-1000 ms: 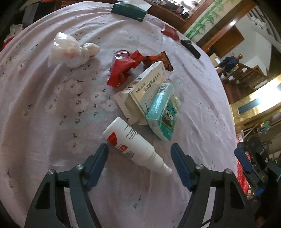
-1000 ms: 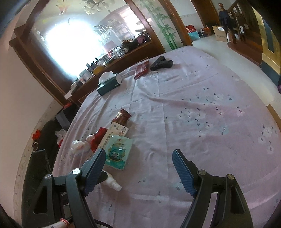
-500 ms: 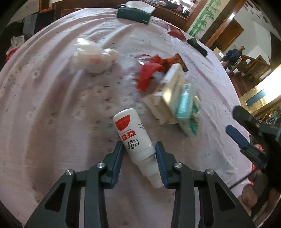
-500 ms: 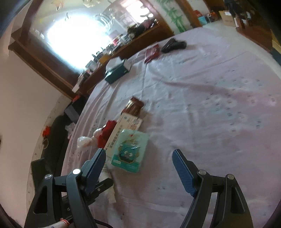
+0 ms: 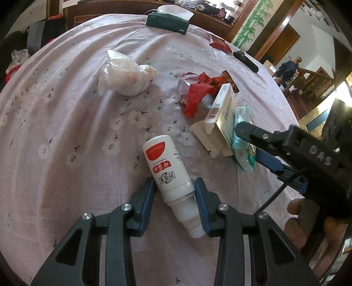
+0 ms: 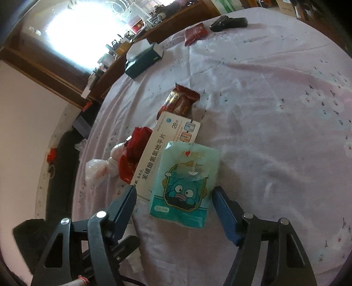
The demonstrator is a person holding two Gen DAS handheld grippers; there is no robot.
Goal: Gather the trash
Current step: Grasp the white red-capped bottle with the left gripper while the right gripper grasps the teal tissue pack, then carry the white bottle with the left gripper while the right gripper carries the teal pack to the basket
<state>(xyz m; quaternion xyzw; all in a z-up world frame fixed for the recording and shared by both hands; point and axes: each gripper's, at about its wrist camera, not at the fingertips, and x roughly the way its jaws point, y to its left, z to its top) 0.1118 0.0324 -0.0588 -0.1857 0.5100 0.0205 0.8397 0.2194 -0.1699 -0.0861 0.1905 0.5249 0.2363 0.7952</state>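
Table [image 5: 66, 123] under a pale lilac cloth with small flower print; dark wood cabinet and a bright mirror behind it in my right wrist view, a doorway and stair rail at the far right in my left.

Far edge: dark green tissue box [image 5: 168, 21], a flat red packet [image 5: 219, 43] and a black remote [image 5: 245, 58] further along to its right.

Trash cluster, mid-table. White pill box [image 6: 167, 145] lies flat, one end flap open toward my left camera. Teal tissue pack [image 6: 187, 180] with a cartoon face rests partly on the box's near end. Brown snack wrapper [image 6: 181, 102] touches the box's far end. Crumpled red wrapper [image 5: 197, 93] sits against the box's long side; clear knotted bag [image 5: 124, 76] lies beyond it, apart.

White bottle [image 5: 168, 173], red patch on its label, lies on its side near the cluster — cap end toward my left camera, base pointing away.

Left gripper [image 5: 176, 200]: narrowed around the bottle's shoulder and neck, both blue pads against it. Bottle is on the cloth; I cannot tell if it is lifted.

Right gripper [image 6: 173, 208]: jaws closing, still wide — the tissue pack's near end is between them, left finger over the box edge, pads not yet pressing on the pack. My hand [image 5: 312, 222] shows below it in the left view.
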